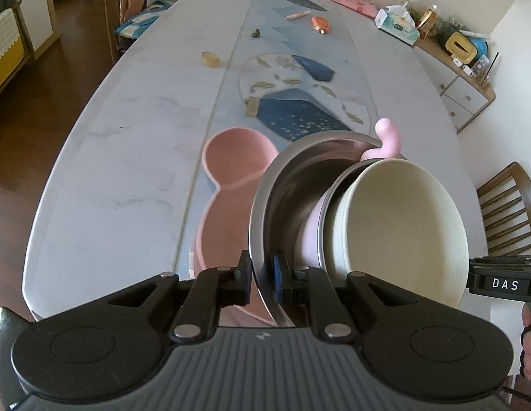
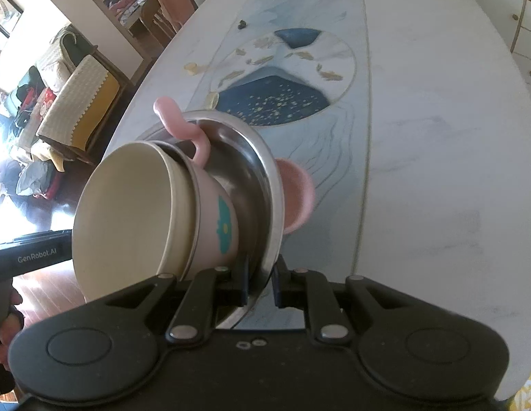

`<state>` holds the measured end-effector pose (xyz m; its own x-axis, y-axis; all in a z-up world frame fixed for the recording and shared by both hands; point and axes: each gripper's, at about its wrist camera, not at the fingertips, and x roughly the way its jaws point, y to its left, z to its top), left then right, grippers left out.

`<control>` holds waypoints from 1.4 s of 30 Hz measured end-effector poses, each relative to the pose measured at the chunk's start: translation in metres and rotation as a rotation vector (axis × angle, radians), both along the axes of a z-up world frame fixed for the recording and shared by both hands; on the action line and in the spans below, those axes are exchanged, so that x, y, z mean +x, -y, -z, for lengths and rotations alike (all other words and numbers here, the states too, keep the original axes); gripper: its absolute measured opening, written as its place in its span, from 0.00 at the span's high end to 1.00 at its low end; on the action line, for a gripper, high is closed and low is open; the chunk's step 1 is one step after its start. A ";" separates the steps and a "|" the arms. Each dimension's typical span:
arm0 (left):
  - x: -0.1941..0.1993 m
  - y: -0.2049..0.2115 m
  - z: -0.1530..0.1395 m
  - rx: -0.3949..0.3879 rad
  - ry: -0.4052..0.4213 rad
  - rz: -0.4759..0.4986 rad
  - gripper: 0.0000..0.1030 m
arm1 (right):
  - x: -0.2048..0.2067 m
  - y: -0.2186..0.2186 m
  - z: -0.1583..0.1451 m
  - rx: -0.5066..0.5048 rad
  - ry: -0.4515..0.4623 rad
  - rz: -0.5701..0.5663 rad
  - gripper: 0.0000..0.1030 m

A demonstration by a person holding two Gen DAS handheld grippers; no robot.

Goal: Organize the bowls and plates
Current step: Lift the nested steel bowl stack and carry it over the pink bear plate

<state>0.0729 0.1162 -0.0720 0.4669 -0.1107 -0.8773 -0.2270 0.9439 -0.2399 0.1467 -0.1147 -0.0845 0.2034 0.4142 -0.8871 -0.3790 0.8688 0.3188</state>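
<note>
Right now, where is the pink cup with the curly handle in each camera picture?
Left wrist view: the pink cup sits right of centre, inside the metal bowl, mostly hidden behind the cream bowl; its handle pokes up above.
Right wrist view: the pink cup sits left of centre, showing a teal flower, between the same two bowls.
Shared landmark: the dark blue starry shape on the table.

Only 2 texts can be read. In the left wrist view, white capitals "DAS" stand on the black body of the right gripper point(image 1: 505, 282), which enters at the right edge, just right of the left gripper's fingers. In the right wrist view, "GenRobot.AI" stands in pale letters on the black body of the left gripper point(image 2: 32, 255), at the left edge. The print on the tissue box point(image 1: 397, 27), far ahead to the right, is too small to read.
</note>
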 end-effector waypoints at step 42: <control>0.002 -0.028 0.036 0.015 0.007 0.039 0.88 | -0.015 -0.031 0.027 -0.043 0.026 0.039 0.79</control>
<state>0.0749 0.1447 -0.1078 0.4685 -0.1162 -0.8758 -0.1879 0.9555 -0.2273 0.1316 -0.0834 -0.1116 0.2413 0.3669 -0.8984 -0.3525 0.8957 0.2711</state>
